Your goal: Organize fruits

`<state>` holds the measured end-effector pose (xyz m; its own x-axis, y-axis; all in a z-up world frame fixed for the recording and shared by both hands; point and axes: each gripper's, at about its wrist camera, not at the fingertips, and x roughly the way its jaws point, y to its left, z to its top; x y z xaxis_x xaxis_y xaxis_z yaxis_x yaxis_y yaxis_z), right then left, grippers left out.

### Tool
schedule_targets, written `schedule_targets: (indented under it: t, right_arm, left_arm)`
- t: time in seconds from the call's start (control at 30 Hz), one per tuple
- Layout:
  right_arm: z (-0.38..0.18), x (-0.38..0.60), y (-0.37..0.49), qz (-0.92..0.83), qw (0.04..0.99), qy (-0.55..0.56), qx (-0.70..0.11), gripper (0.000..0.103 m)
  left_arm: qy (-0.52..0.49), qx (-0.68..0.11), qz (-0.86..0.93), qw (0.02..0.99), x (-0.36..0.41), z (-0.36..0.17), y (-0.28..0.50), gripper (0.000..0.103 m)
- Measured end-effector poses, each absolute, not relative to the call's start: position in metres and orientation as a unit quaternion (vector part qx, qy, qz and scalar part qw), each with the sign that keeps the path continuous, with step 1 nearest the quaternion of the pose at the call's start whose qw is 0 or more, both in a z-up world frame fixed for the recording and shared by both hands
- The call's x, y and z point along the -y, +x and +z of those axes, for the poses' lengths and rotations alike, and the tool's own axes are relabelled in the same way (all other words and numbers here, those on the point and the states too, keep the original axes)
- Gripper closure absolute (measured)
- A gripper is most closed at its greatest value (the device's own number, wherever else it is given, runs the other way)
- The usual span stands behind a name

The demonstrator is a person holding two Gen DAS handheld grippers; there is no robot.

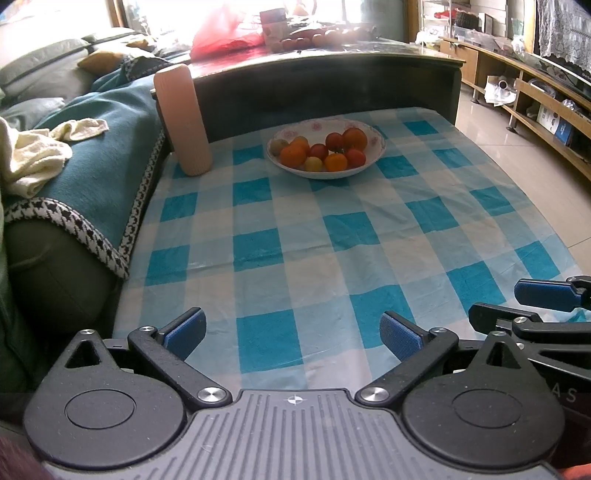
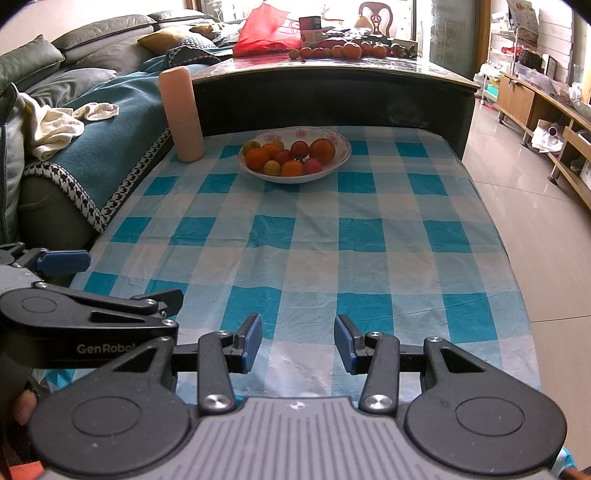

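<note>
Fruits (image 1: 325, 153), small round orange, red and yellow-green ones, are piled in a shallow white bowl with a pink floral rim (image 1: 376, 134), which is set at the far end of a table covered by a blue-and-white checked cloth (image 1: 295, 236). Just to the left of the bowl, a tall peach-coloured ribbed cylinder (image 1: 183, 120) is stood upright at the cloth's far left corner, beside a sofa arm draped in a teal blanket with a houndstooth edge (image 1: 99, 147). A crumpled cream cloth (image 1: 37, 151) is seen lying on that blanket. Behind the table, a dark higher counter (image 2: 332, 88) is seen, on which a red plastic bag (image 2: 266, 31) and a row of further orange fruits (image 2: 347, 50) are placed.

The left gripper (image 1: 293, 332) is held low over the near edge of the table, its blue-padded fingers spread wide with nothing between them. The right gripper (image 2: 298, 341) is held alongside it, well apart from the bowl, its fingers likewise parted and empty. Each gripper is caught at the edge of the other's view.
</note>
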<state>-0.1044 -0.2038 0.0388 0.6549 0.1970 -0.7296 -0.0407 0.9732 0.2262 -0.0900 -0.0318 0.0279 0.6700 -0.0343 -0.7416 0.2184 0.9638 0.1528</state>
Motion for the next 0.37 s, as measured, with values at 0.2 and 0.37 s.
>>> schedule_targets:
  t: [0.2,0.37]
  right_arm:
    - [0.0386,0.2038,-0.1043,0.066,0.905,0.095,-0.410,0.045]
    - [0.0387,0.2038,-0.1043,0.066,0.905,0.096,-0.410,0.045]
  left_arm:
    - [0.116,-0.400,-0.070,0.907,0.0320,0.0282,-0.0902,0.001]
    - [0.116,-0.397,-0.067,0.908,0.0321,0.0295,-0.0898,0.001]
